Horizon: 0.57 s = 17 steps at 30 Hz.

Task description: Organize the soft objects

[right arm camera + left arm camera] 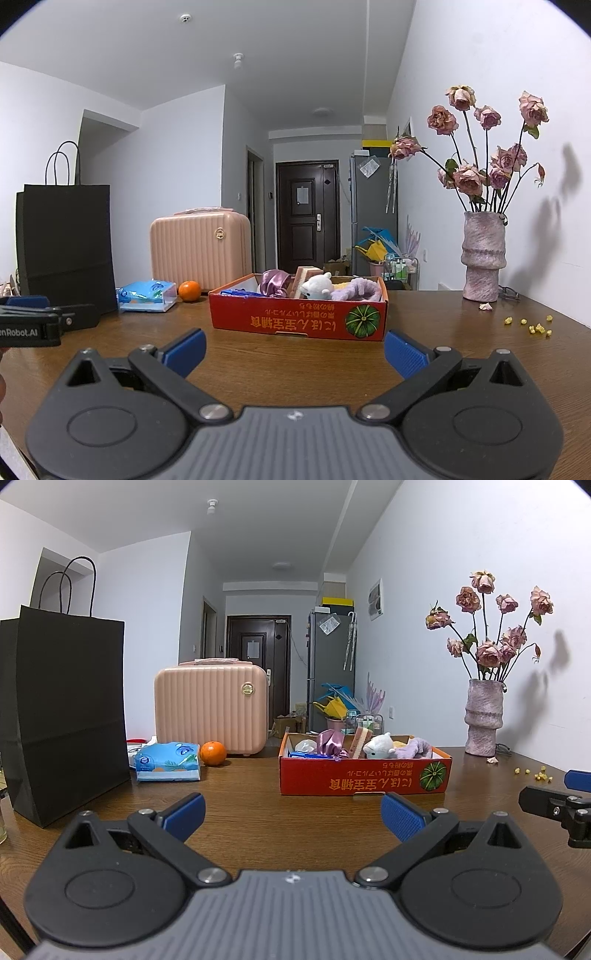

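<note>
Both of your grippers are hovering low over the near edge of the table (258, 823): the left gripper (293, 814) is holding its blue fingers (184, 814) spread wide with nothing between them, and the right gripper (295, 352) is doing the same, its fingers (404, 354) parted and empty.

Ahead of you, toward the middle of the table, the red cardboard box (295, 319) is sitting with the soft objects piled inside it. You are looking at one white plush toy (317, 286), lying against one lilac fleecy piece (360, 290), one shiny purple satin item (275, 282) toward the box's left end, and one pink-and-cream sponge-like block (306, 277) standing behind the plush. Something blue and something yellow are also showing in the box, but too little of either to name.

All of these are likely light and yielding, so they are probably going to squash under the fingers. Take the plush by its body, not by an ear. The satin is likely slippery, so pinch a bunched fold. The fleecy piece may drag its neighbours along; grip it near its middle.

Toward the table's left edge, one black paper bag (62, 716), one blue tissue pack (168, 762), one orange (213, 753) and one pink case (210, 710) are standing. One vase of dried roses (482, 254) is standing by the right edge, likely fragile.
</note>
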{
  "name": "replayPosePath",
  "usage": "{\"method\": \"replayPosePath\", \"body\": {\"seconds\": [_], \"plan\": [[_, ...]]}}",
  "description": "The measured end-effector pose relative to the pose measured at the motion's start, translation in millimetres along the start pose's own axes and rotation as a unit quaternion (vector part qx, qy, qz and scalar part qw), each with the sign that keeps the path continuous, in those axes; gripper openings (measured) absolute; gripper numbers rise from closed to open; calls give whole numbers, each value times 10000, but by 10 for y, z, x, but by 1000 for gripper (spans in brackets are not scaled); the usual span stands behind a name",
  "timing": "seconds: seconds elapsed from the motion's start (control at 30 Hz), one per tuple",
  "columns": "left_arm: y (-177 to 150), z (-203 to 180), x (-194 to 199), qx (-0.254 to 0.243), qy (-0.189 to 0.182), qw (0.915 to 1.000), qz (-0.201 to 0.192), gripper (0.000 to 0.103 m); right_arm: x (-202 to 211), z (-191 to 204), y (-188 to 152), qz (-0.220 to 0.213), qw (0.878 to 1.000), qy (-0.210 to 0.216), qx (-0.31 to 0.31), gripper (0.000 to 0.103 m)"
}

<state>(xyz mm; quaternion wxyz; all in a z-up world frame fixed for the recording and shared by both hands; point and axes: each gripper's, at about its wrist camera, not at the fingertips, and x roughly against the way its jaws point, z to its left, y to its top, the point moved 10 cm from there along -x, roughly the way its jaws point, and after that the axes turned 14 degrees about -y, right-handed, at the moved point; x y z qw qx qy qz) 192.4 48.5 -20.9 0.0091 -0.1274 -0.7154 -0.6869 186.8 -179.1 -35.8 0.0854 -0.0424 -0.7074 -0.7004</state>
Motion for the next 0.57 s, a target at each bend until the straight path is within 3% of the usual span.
{"method": "replayPosePath", "body": {"seconds": [0.57], "plan": [[-12, 17, -16, 61, -105, 9999, -18, 103, -11, 30, -68, 72, 10000, 13, 39, 103]]}}
